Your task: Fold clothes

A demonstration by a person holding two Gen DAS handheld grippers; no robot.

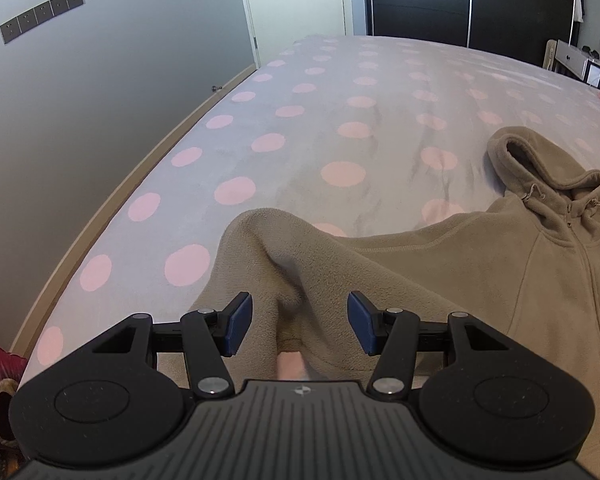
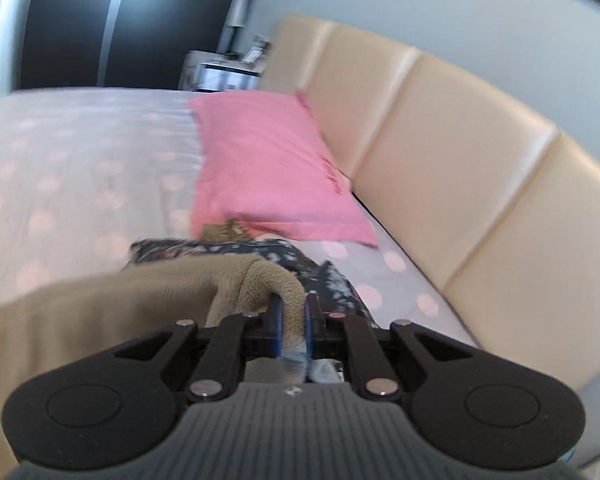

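A beige fleece hoodie (image 1: 460, 272) lies zipper-up on the bed, its hood (image 1: 540, 168) toward the far right. Its sleeve (image 1: 260, 248) runs toward me in a raised fold. My left gripper (image 1: 300, 312) hangs over that fold with its blue pads (image 1: 240, 320) apart on either side, not pressing it. In the blurred right wrist view, my right gripper (image 2: 293, 304) is shut on a bunched edge of the hoodie (image 2: 100, 312) and holds it lifted above the bed.
The bed cover (image 1: 320, 100) is grey with pink dots. A pink pillow (image 2: 268, 160) lies against the cream padded headboard (image 2: 440, 160). A dark floral garment (image 2: 320, 268) sits under the lifted fleece. A wall and the wooden bed edge (image 1: 100, 216) run along the left.
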